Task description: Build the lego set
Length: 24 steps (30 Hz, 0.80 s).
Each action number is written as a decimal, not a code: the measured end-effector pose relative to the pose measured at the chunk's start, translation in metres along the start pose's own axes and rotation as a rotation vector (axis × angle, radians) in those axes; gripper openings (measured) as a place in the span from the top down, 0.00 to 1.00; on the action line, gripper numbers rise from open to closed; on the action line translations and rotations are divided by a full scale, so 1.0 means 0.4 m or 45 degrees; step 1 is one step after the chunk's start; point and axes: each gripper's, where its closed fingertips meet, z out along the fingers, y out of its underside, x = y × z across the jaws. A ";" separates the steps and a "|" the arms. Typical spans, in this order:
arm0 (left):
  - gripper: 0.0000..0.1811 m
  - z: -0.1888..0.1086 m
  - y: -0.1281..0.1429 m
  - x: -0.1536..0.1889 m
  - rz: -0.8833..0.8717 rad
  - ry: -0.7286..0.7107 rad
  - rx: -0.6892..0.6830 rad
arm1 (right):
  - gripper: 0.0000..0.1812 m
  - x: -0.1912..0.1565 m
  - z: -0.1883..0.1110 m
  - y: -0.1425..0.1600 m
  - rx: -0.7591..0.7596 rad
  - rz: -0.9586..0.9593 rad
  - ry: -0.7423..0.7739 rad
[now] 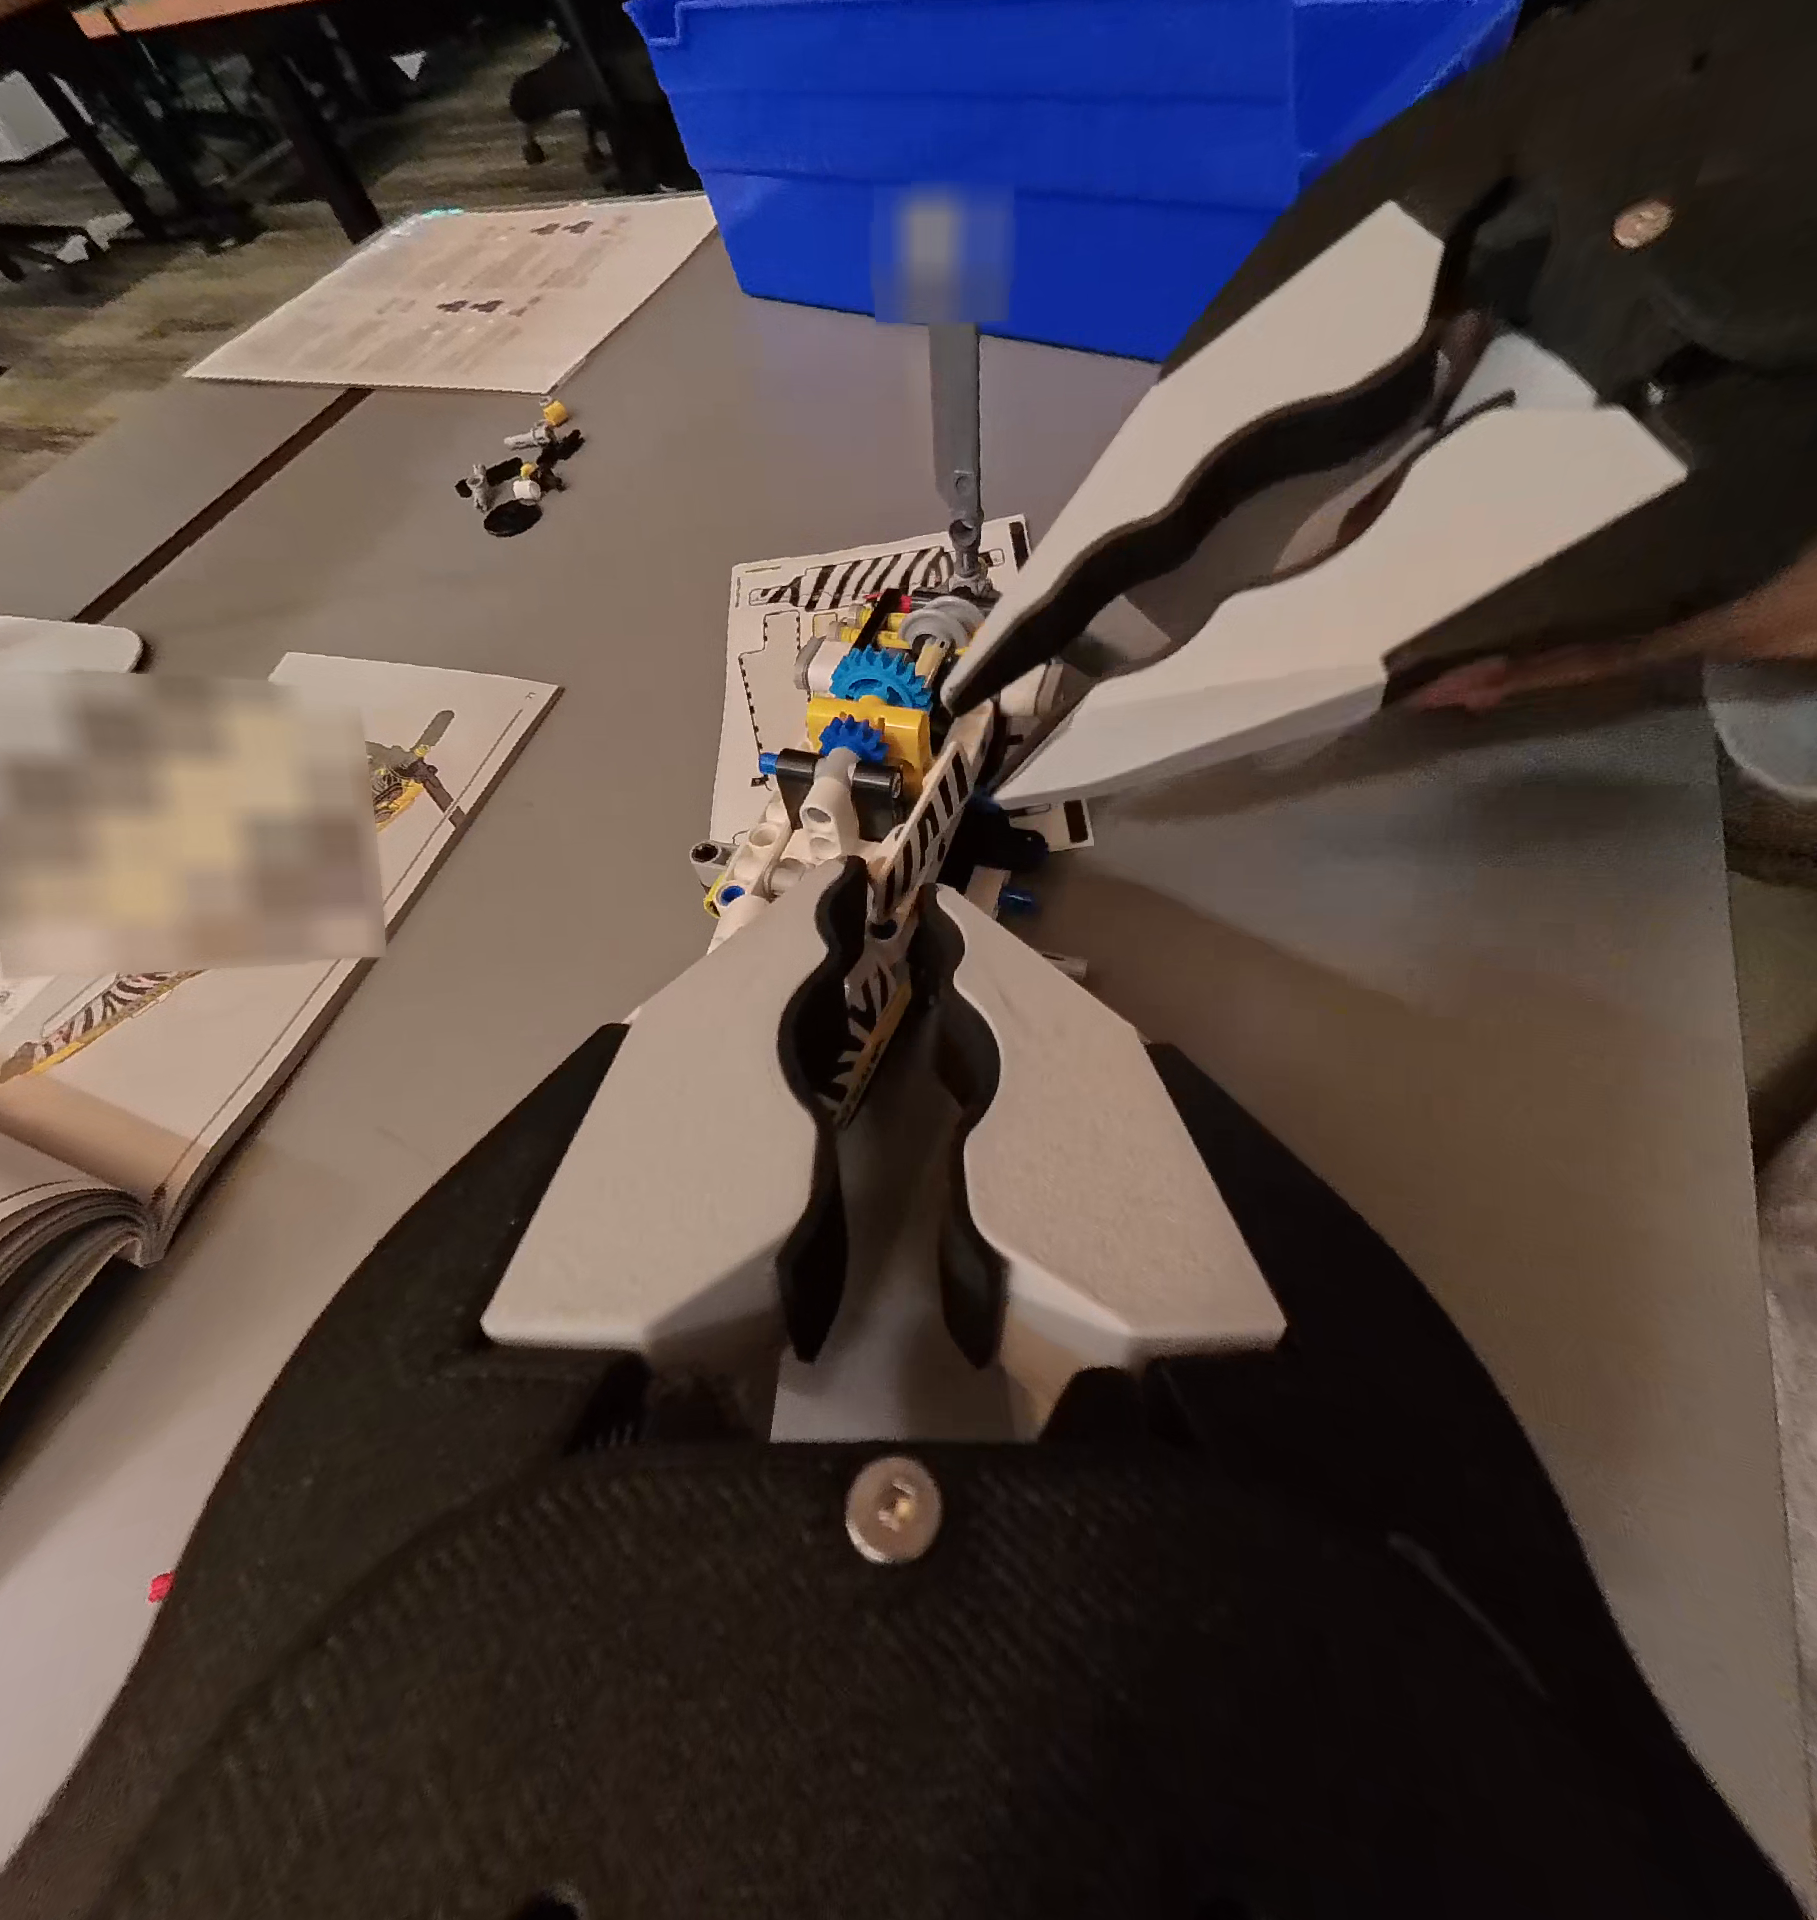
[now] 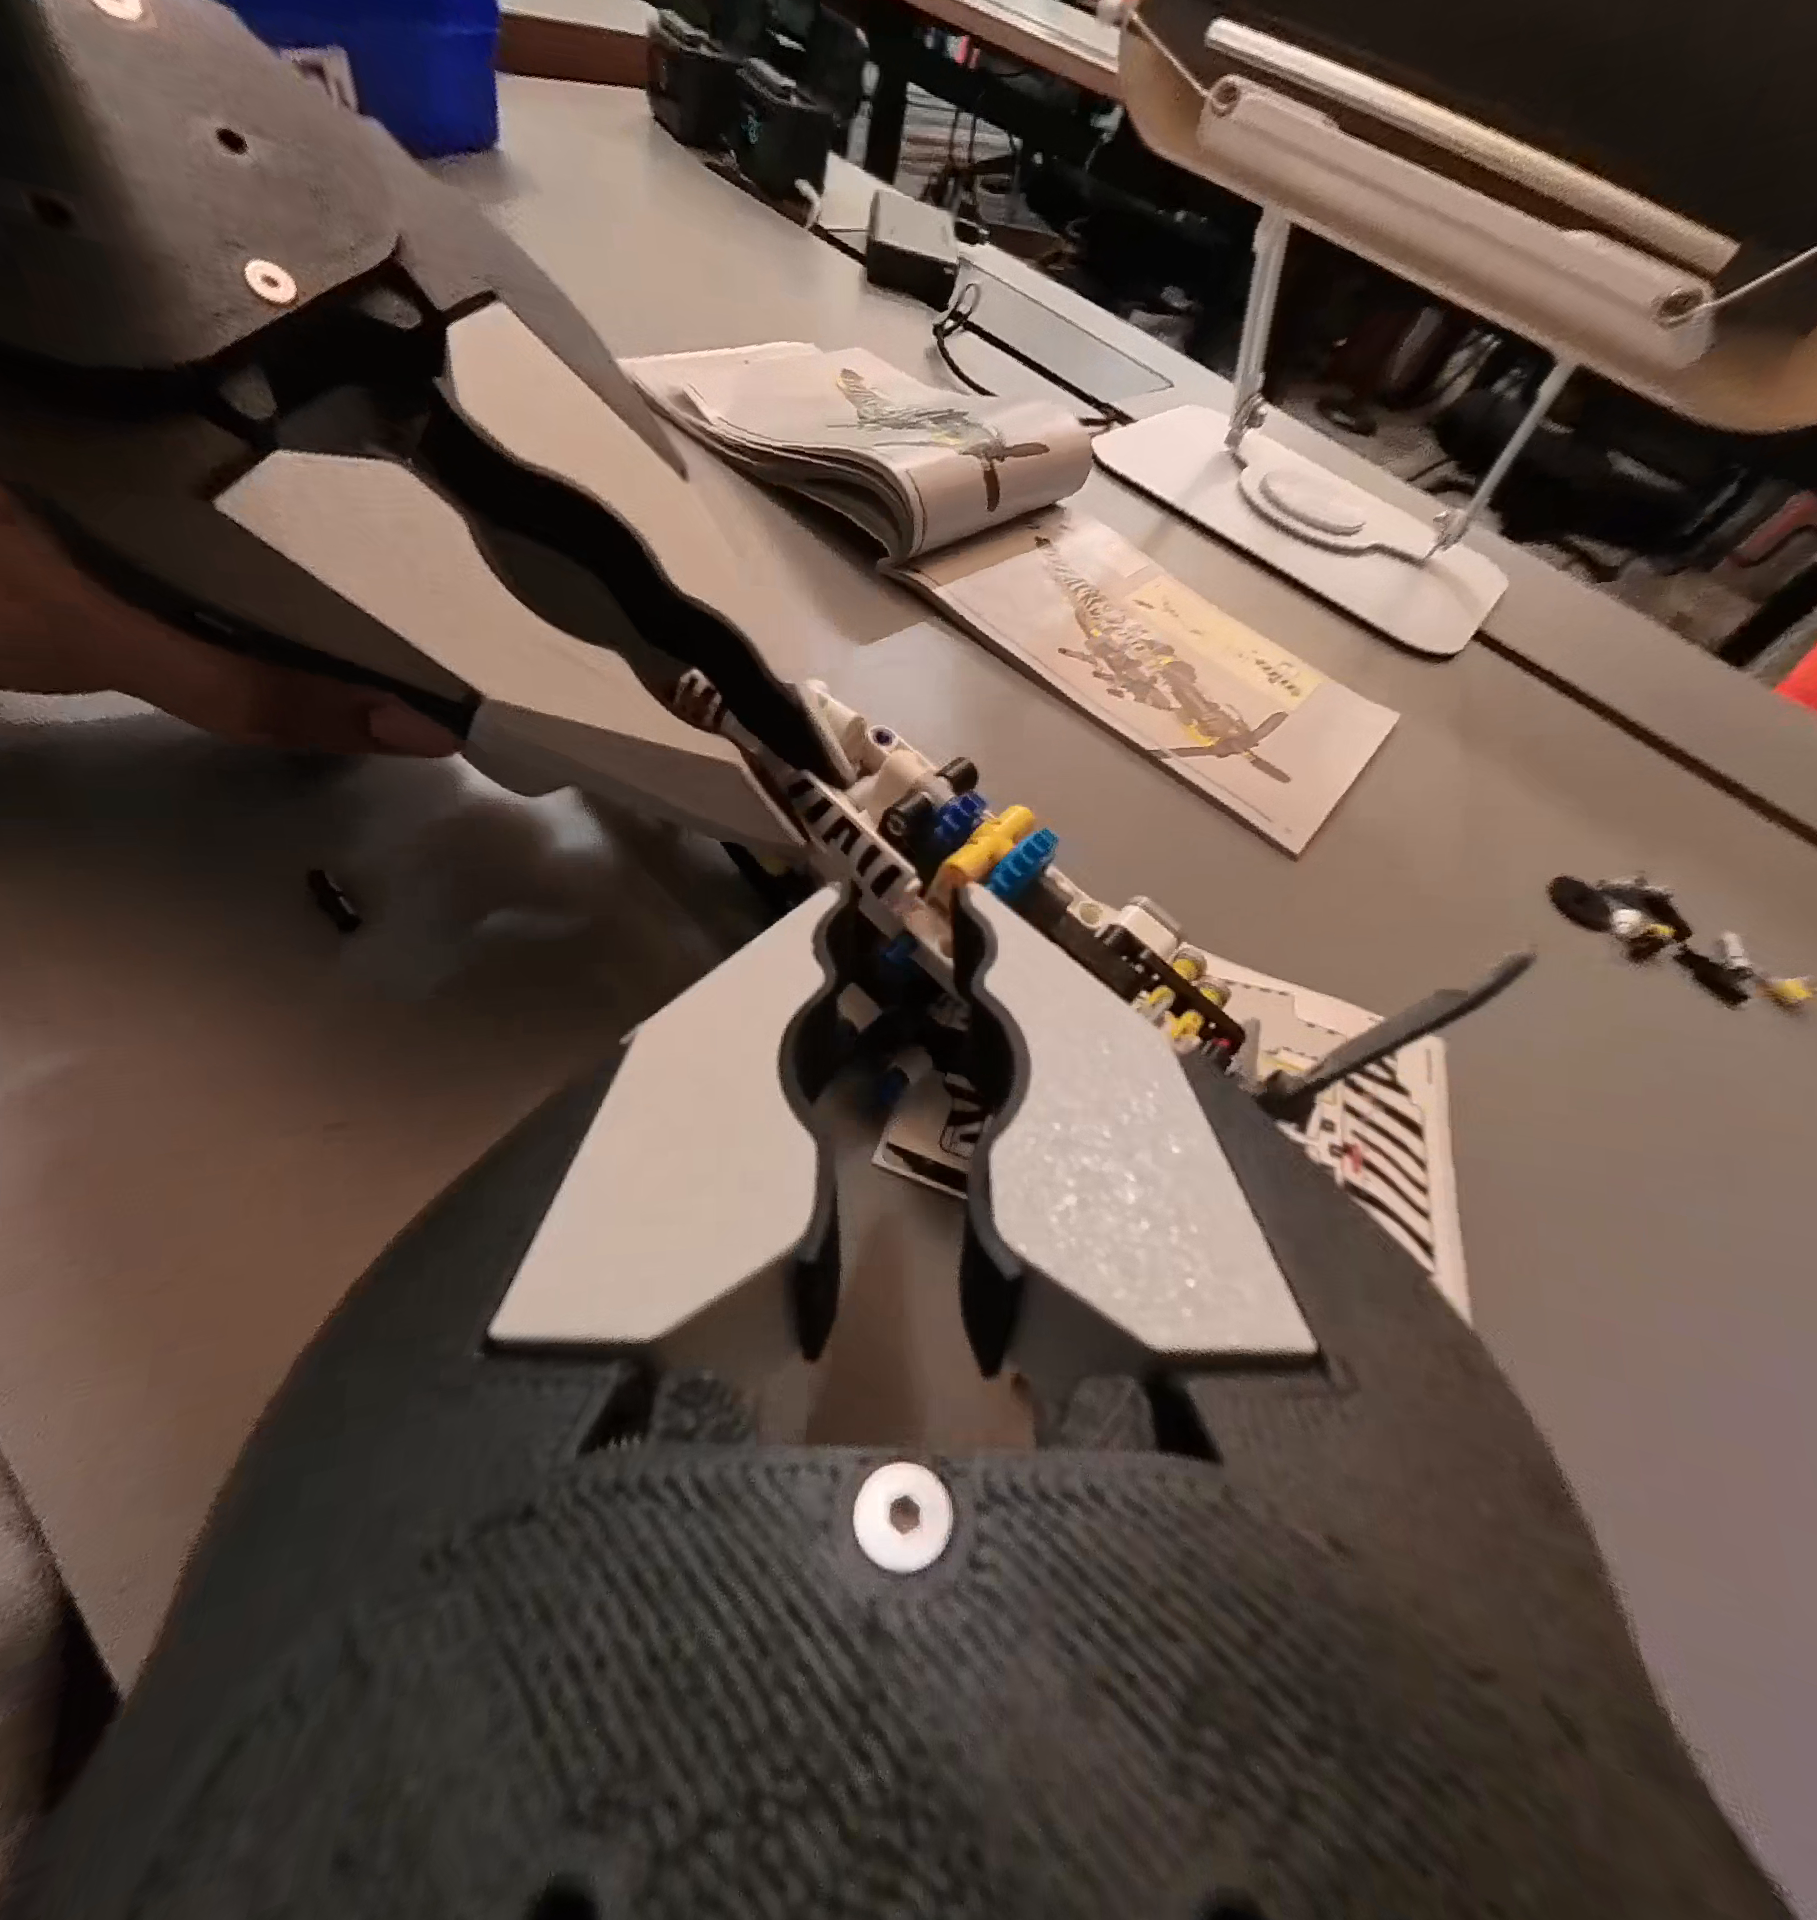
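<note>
An open paper instruction booklet [image 1: 156, 1039] is seen left on the grey bench [image 1: 592, 582]. At centre, the white, yellow and black lego model [image 1: 862, 748], over a striped sticker sheet [image 1: 842, 582], is clamped by left tongs [image 1: 888, 925] and right tongs [image 2: 893, 914].

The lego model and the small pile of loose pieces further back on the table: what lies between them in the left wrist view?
Only bare grey table separates the lego model from the loose pieces.
</note>
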 end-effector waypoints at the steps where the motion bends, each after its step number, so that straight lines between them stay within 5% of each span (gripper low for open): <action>1: 0.96 0.000 0.000 0.001 0.006 -0.001 -0.001 | 0.91 -0.002 -0.002 -0.002 0.009 0.034 -0.044; 6: 0.96 -0.001 0.000 0.002 0.016 0.000 -0.002 | 0.88 -0.007 0.001 0.014 -0.045 0.160 -0.181; 18: 0.96 -0.001 0.000 0.002 0.026 -0.011 -0.004 | 0.79 0.016 0.016 0.035 -0.133 0.136 -0.120; 23: 0.96 -0.001 0.000 0.003 0.040 -0.016 -0.006 | 0.85 0.023 0.013 0.033 -0.100 0.214 -0.145; 24: 0.97 -0.001 0.000 0.004 0.038 -0.013 -0.004 | 0.96 0.012 0.011 0.029 -0.086 0.217 -0.197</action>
